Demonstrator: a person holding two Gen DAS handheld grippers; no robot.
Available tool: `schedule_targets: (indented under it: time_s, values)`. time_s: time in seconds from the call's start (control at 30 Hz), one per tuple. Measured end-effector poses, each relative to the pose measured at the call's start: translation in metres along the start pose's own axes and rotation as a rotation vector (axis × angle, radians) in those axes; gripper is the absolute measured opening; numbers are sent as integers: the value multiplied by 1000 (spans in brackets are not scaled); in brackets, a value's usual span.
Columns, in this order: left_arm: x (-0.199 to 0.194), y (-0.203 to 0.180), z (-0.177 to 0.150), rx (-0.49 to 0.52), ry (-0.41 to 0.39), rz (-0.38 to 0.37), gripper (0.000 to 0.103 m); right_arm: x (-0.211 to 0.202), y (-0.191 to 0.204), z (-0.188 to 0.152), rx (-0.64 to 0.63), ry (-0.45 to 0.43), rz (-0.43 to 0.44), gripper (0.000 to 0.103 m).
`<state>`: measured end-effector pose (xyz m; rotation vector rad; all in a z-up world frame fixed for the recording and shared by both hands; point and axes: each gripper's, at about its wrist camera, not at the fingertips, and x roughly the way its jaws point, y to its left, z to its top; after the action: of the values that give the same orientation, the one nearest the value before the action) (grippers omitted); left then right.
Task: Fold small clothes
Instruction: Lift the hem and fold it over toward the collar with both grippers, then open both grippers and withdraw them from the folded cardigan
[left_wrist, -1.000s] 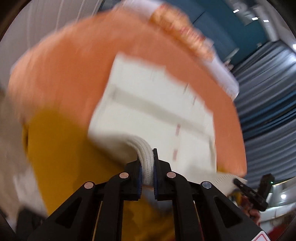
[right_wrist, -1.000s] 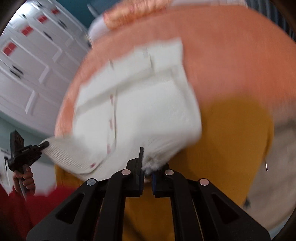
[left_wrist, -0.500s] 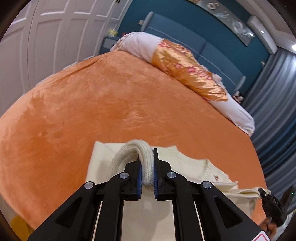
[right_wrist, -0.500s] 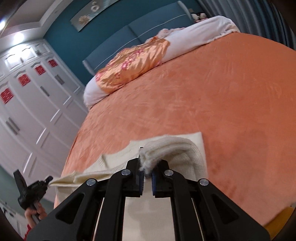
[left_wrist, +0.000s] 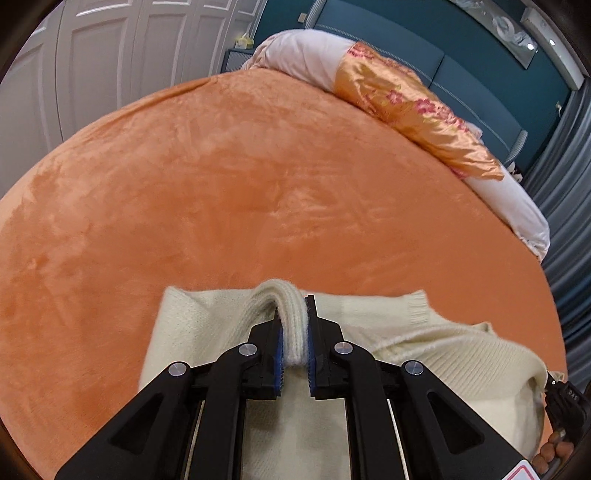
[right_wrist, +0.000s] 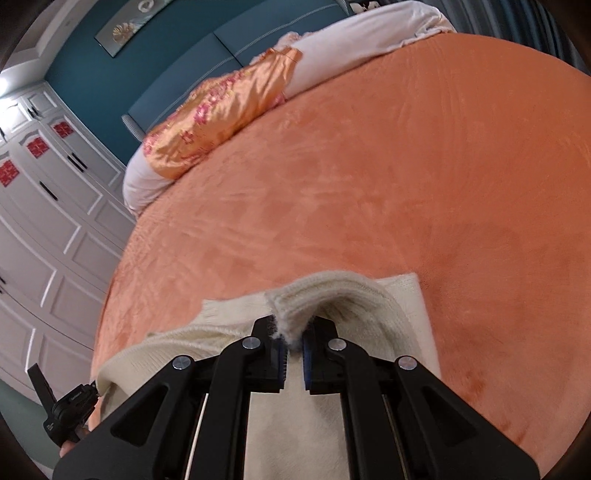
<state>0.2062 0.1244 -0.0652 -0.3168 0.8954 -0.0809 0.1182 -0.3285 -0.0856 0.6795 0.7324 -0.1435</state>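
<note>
1. Left wrist view: a second ago the cream sweater (left_wrist: 207, 332) hung blurred in the air over a yellow patch; now it lies spread on the orange bed (left_wrist: 258, 177) and the picture is sharp.
2. The left gripper (left_wrist: 294, 332) stays clamped on a ribbed fold of the sweater — jaws narrow, knit between the blue pads.
3. Counted here: one sweater, one bed, one long white bolster (left_wrist: 295, 55) with one orange satin cover (left_wrist: 417, 107), and the other gripper's tip at the right edge.
4. Right wrist view: the same change — the sweater (right_wrist: 402, 306) is down on the bed (right_wrist: 424, 166), near its front edge.
5. The right gripper (right_wrist: 293, 341) is pinched tight on a fuzzy ribbed edge.
6. Counted: one sweater, one bolster (right_wrist: 369, 29), one satin cover (right_wrist: 221, 110), one wardrobe wall (right_wrist: 44, 221).
</note>
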Motion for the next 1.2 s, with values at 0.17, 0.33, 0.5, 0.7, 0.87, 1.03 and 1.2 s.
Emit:
schedule_targets:
  time_s: [0.17,0.33,0.5,0.7,0.87,1.03,1.2]
  values:
    - [15,2,-5,12,6,13,8,15,-5,-3,-2,16,-17,5]
    - [22,5,-9,8,0,9,10,26,-11,-6,2,21,-19,5]
    - [27,8,-9,0,-3,9,14,36,-12,-6,-2,23,-24,4]
    - [29,9,-12,-2,-21,-1,14,38,-14,-8,-14,10,-6,5]
    - [18,10,-10,-16,-30,-28,16,29,-21,-6,28,-9,92,13]
    - [-41,3,-11,37,-106,-54,50,-38,-6,-3,-2,-154,131,53]
    - [-107,-18,-25,106,-151,-84,57,-98,8,-12,-94,-162,127,38]
